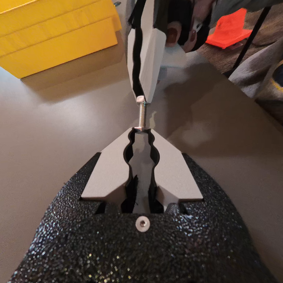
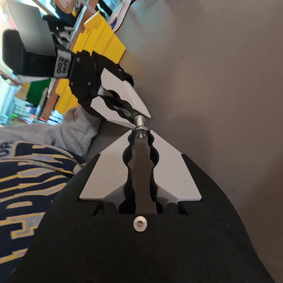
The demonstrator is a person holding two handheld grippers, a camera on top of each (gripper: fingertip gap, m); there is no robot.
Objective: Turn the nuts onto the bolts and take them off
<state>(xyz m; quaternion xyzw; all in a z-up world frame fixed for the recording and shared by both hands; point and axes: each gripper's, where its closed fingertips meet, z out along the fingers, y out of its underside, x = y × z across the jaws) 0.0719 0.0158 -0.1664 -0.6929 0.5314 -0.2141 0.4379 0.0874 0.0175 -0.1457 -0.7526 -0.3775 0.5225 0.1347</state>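
A silver bolt (image 1: 141, 114) is held in the air above the grey table between my two grippers. My left gripper (image 1: 141, 130) is shut on one end of the bolt, which looks like its head. My right gripper (image 1: 141, 99) comes in from above and is shut on a silver nut (image 1: 140, 98) at the other end of the thread. In the right wrist view my right gripper (image 2: 140, 131) pinches the nut (image 2: 140, 128) at its tips. The bolt (image 2: 138, 121) runs away from it into the left gripper (image 2: 141, 117).
Yellow bins (image 1: 53, 38) stand on the grey table (image 1: 61, 137) at the back left and also show in the right wrist view (image 2: 99, 41). An orange object (image 1: 229, 29) lies on the floor past the table edge. A person's grey sleeve (image 2: 76, 127) is close by.
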